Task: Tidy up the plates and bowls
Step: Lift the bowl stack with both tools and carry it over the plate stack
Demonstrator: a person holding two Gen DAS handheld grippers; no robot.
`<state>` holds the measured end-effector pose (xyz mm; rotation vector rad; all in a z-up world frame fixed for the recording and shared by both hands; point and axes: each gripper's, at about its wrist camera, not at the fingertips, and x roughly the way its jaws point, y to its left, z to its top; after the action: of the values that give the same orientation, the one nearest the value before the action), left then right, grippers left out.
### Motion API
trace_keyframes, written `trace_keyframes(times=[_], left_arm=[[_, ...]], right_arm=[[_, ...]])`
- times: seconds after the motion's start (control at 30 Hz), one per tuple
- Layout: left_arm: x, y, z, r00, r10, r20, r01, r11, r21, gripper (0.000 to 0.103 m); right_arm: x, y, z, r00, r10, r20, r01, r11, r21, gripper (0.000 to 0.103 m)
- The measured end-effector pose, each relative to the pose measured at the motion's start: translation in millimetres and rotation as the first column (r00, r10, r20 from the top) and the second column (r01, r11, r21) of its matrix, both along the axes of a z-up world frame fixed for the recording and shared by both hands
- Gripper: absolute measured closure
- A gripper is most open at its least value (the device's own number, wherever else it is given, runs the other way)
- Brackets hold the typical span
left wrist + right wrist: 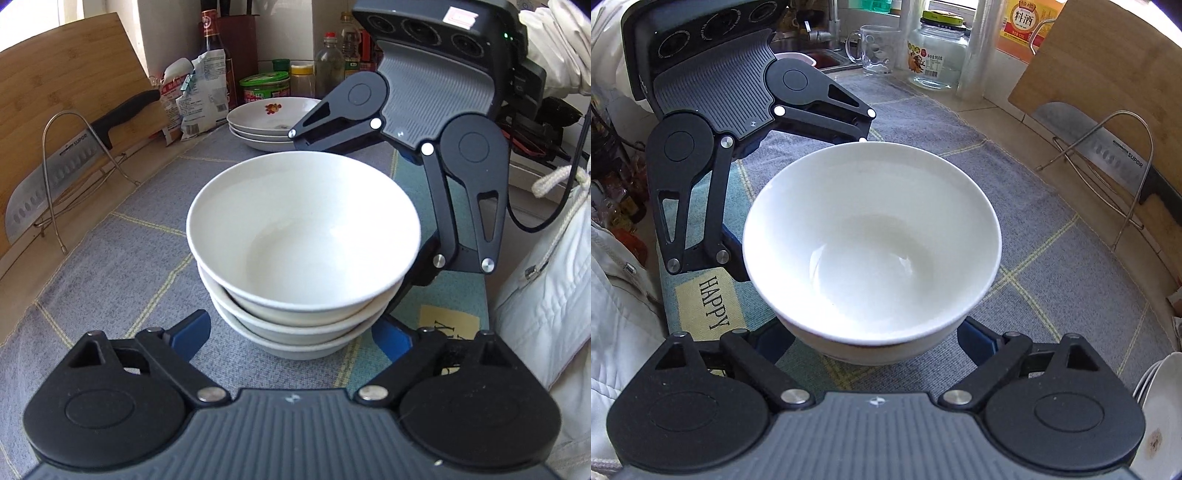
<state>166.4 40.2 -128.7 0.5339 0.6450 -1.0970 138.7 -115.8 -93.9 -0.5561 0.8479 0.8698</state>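
Flanking the bowl stack [303, 258], left fingers [192, 332] and right fingers [979, 341], grip unclear; glass jar [936, 55] in right view only.

**What you cannot make out around the bowl stack**

From your left wrist view, the stack of bowls [303, 258] hides the tips of both grippers: the left gripper [295, 334] shows only its blue pads [190, 334] beside the lowest bowl, and whether they touch it is unclear. The right gripper [376, 225] disappears behind the far rims. The stack of plates [271, 123] is partly covered by that gripper's arm. The cleaver [51, 184] blade is crossed by the wire rack [55, 177]. Bottle labels at the back are too small to read.

From your right wrist view, the plates [1161, 406] are cut off by the right edge.
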Motion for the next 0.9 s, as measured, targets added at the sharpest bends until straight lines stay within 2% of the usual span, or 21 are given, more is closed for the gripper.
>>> trace_keyframes(times=[0.43, 0.57, 0.9], left_arm=[[11.2, 2.3, -3.0, 0.997, -0.066, -0.040, 0.066, 0.998, -0.015, 0.012], [12.7, 3.9, -3.7, 0.994, -0.087, -0.059, 0.085, 0.996, -0.029, 0.016], [11.5, 3.4, -3.5, 0.995, -0.091, -0.050, 0.090, 0.996, -0.027, 0.017]], right_arm=[[3.2, -1.0, -2.1, 0.999, 0.010, -0.040, -0.009, 1.000, 0.003, 0.013], [2.9, -0.9, -1.8, 0.999, 0.006, -0.047, -0.006, 1.000, 0.003, 0.015], [3.0, -0.4, -1.7, 0.999, -0.005, -0.049, 0.005, 1.000, 0.002, 0.015]])
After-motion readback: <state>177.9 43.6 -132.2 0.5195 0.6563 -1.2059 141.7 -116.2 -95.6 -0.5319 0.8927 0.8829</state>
